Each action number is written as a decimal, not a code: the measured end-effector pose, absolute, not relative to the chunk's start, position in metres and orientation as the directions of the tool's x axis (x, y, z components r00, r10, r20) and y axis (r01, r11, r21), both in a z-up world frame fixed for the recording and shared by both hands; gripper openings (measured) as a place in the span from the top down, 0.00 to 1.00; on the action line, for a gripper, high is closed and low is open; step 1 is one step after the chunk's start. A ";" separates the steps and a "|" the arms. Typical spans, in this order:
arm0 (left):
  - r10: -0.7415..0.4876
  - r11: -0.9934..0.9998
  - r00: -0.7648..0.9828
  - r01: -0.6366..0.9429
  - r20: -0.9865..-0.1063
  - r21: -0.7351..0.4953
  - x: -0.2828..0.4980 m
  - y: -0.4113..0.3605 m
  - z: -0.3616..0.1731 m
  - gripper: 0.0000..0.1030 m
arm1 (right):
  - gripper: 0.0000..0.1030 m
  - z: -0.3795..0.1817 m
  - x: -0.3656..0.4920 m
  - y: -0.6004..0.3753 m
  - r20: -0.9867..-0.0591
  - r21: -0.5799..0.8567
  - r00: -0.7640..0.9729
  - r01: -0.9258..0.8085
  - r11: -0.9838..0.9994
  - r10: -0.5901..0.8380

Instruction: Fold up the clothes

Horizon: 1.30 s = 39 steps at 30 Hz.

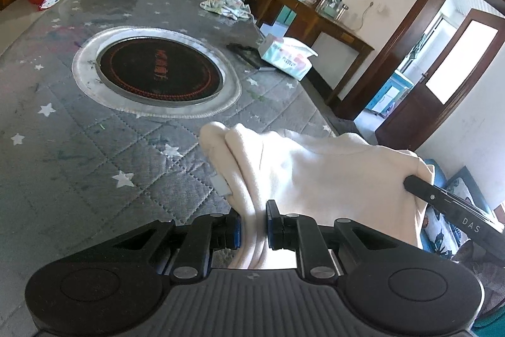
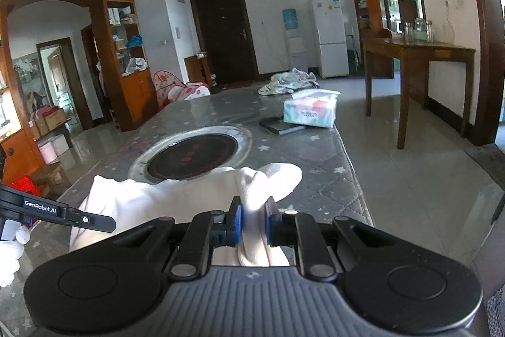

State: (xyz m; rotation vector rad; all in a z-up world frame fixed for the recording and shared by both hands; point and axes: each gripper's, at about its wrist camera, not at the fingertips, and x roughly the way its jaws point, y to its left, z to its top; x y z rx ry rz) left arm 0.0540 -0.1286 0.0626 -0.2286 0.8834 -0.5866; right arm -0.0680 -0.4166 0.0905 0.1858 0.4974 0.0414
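While the cream garment (image 1: 315, 176) hangs stretched between the two tools, we record that the left tongs (image 1: 254, 225) are closed narrow on a gathered edge of it, cloth bunched between the blue pads, and that the right tongs (image 2: 254, 225) pinch another bunched edge the same way. In the left wrist view the right tool enters at 3 o'clock, its black tip lying against the cloth; in the right wrist view the left tool enters at 9 o'clock, with a white-gloved hand (image 2: 11, 255) behind it. We judge the paired grip serves to keep the fabric spread and lifted above the near end of the counter (image 1: 79, 147), whose quilted star-print cover offers a flat bed for laying it down. Ahead at 12 o'clock sits a round inset hotplate (image 1: 157, 70); a tissue pack (image 2: 311, 111) and a dark notebook (image 2: 281, 125) lie toward 1 o'clock, and a crumpled patterned cloth (image 2: 288, 84) beyond them. Whether any fold is already made, we cannot tell: the cloth is too bunched.
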 end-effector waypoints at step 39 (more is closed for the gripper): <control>-0.484 0.874 0.480 0.294 -0.731 -0.386 0.090 -0.114 0.027 0.65 | 0.73 0.035 0.014 -0.409 -0.603 0.100 0.795 -0.005 0.995 0.065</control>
